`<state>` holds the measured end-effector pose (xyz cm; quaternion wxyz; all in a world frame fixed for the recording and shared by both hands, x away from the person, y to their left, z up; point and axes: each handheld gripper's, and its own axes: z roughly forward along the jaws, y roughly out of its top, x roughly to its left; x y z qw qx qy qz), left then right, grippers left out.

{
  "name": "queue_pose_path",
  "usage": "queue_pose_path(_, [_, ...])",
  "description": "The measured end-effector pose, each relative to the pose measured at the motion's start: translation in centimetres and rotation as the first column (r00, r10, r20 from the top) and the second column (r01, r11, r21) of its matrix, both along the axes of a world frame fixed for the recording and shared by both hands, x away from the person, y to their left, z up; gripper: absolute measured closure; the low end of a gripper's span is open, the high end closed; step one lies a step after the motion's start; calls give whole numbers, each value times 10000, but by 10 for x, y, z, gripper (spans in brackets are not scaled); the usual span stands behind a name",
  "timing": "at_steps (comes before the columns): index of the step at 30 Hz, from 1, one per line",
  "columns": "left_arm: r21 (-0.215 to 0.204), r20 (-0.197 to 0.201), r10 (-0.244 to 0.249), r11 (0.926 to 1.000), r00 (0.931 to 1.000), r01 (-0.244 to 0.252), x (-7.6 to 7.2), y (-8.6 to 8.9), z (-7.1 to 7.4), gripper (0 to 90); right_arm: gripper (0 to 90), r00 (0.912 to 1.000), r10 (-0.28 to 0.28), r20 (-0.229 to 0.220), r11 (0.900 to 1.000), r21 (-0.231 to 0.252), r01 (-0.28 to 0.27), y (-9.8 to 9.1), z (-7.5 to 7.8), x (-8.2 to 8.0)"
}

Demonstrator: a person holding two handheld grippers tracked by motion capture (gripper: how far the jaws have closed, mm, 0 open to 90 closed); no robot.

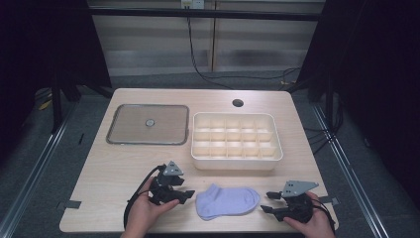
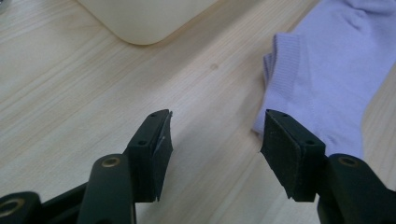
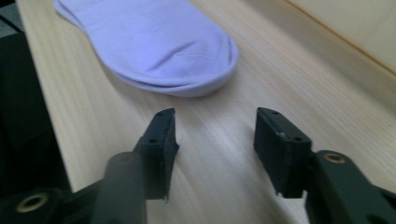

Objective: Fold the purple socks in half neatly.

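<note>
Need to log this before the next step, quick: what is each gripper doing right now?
Left gripper: open, nothing between the jaws, beside the lilac sock.
Right gripper: open, holding nothing, just short of the sock's rounded end.

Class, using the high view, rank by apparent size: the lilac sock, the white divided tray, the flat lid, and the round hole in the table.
1-2. White divided tray and flat lid: too alike to rank.
3. Lilac sock.
4. Round hole.
</note>
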<state>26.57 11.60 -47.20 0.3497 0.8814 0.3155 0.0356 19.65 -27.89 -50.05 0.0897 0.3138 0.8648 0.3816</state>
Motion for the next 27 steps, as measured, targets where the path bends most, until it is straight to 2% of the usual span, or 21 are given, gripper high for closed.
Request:
queue_pose_path(1, [-62, -42, -13, 10000, 10000, 13, -1, -1, 0, 427, 503, 10000, 0, 0, 10000, 0, 0, 0, 0, 0])
queue_pose_path(3, [-14, -49, -67, 10000, 10000, 67, -2, -2, 2, 450, 569, 9999, 137, -8, 9999, -91, -137, 2, 1, -1])
queue_pose_path(5, [48, -59, -194, 9998, 9998, 195, -3, -4, 3, 454, 587, 9998, 177, -74, 9997, -144, -178, 3, 2, -2])
queue_pose_path(8, [85, -78, -290, 9995, 9995, 291, -4, -8, 2, 475, 663, 9994, 310, -178, 9994, -157, -312, 6, 2, -3])
queue_pose_path(12, [161, -322, -315, 9994, 9990, 320, -4, -12, 0, 494, 713, 9991, 377, -216, 9989, -274, -383, 8, 3, -3])
queue_pose_path(18, [208, -683, -270, 9994, 9973, 285, -2, -20, 0, 522, 744, 9985, 485, -268, 9975, -493, -498, 12, 5, -3])
queue_pose_path(19, [355, -676, -345, 9987, 9971, 370, -2, -20, 1, 526, 745, 9982, 501, -317, 9976, -464, -515, 12, 5, -3])
queue_pose_path(21, [204, -768, -259, 9994, 9967, 276, -2, -24, -1, 529, 747, 9984, 469, -315, 9977, -466, -484, 13, 5, -4])
queue_pose_path(27, [462, -694, -219, 9986, 9974, 251, 0, -25, -1, 538, 744, 9984, 425, -370, 9983, -372, -439, 12, 5, -4])
